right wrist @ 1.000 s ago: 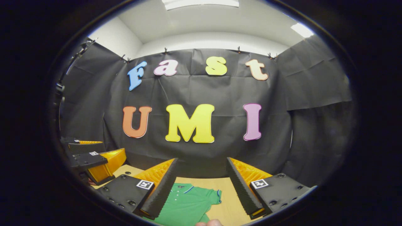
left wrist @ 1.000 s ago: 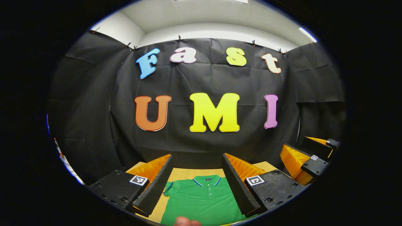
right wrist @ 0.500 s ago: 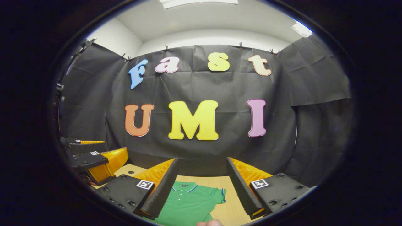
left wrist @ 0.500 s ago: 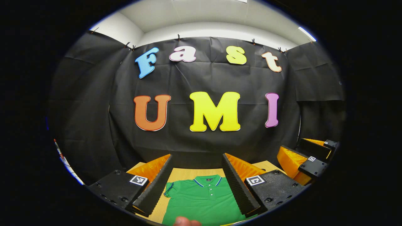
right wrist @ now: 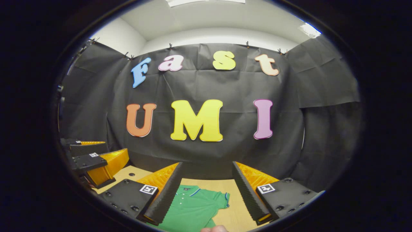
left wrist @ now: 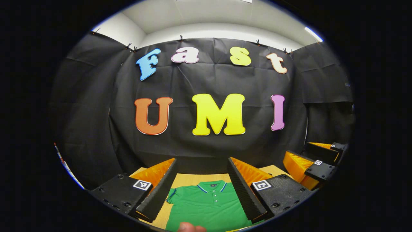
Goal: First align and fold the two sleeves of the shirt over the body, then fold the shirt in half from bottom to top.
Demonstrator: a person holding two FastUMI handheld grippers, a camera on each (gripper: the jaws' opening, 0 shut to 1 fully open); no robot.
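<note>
Shirt (left wrist: 207, 206): laid flat on the counter (left wrist: 190, 178), collar toward the wall, sleeves spread out.
Left gripper (left wrist: 202, 187): held above the shirt, fingers wide apart, nothing gripped.
Right gripper (right wrist: 206, 190): held above the shirt's right sleeve (right wrist: 220, 199), fingers wide apart, nothing gripped.
Fingertip (left wrist: 190, 227): seen at the lower edge of the left gripper view.

Both views look level along their own jaws toward the booth's back wall, from well above the bench (left wrist: 186, 179). Between each pair of jaws lies the shared green shirt (left wrist: 207, 206) (right wrist: 193, 211).
</note>
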